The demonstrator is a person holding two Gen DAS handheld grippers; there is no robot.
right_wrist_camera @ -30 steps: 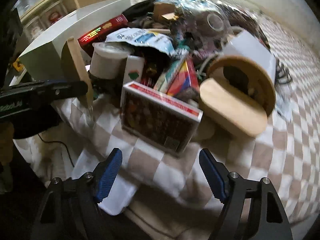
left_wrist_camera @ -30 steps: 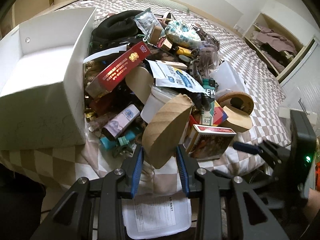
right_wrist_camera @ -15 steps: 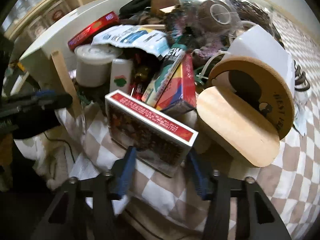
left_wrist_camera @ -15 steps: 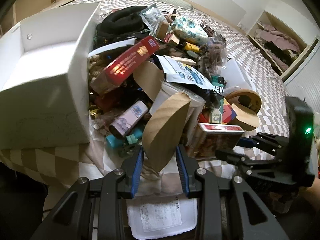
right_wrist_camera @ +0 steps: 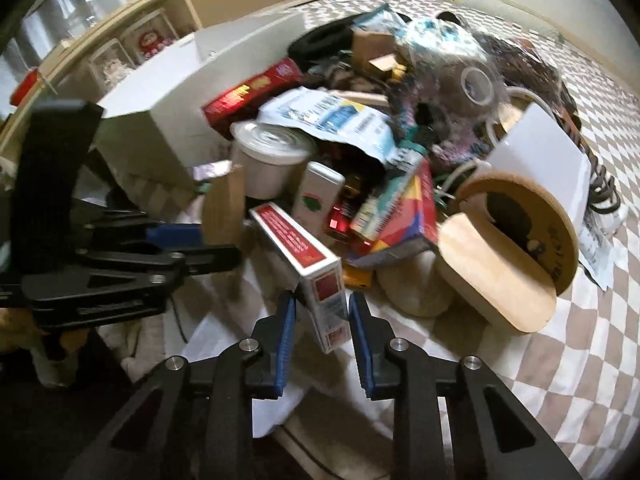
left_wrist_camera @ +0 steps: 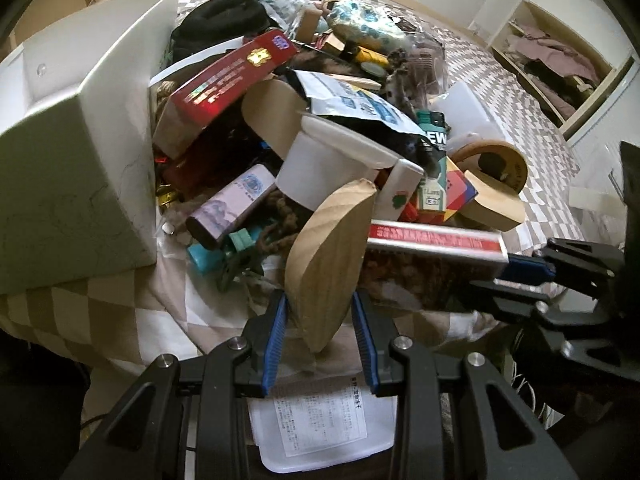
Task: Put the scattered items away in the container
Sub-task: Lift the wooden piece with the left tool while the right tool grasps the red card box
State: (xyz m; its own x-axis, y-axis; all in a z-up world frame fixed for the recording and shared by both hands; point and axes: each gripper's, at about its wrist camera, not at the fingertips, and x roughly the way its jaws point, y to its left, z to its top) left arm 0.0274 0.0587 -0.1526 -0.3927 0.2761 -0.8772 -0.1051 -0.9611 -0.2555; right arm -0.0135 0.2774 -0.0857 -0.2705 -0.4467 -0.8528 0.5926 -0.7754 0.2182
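A bed (left_wrist_camera: 532, 92) with a beige-and-white checkered cover (right_wrist_camera: 592, 352) fills the room. Open shelving (left_wrist_camera: 560, 60) beyond its far right corner holds folded clothes, while wooden shelves (right_wrist_camera: 132, 40) with clear display boxes line its left edge.

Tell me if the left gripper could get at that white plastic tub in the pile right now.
Probably not. The left gripper is shut on the wooden piece, so its jaws are occupied. The white tub sits just beyond, under the blue-and-white pouch.
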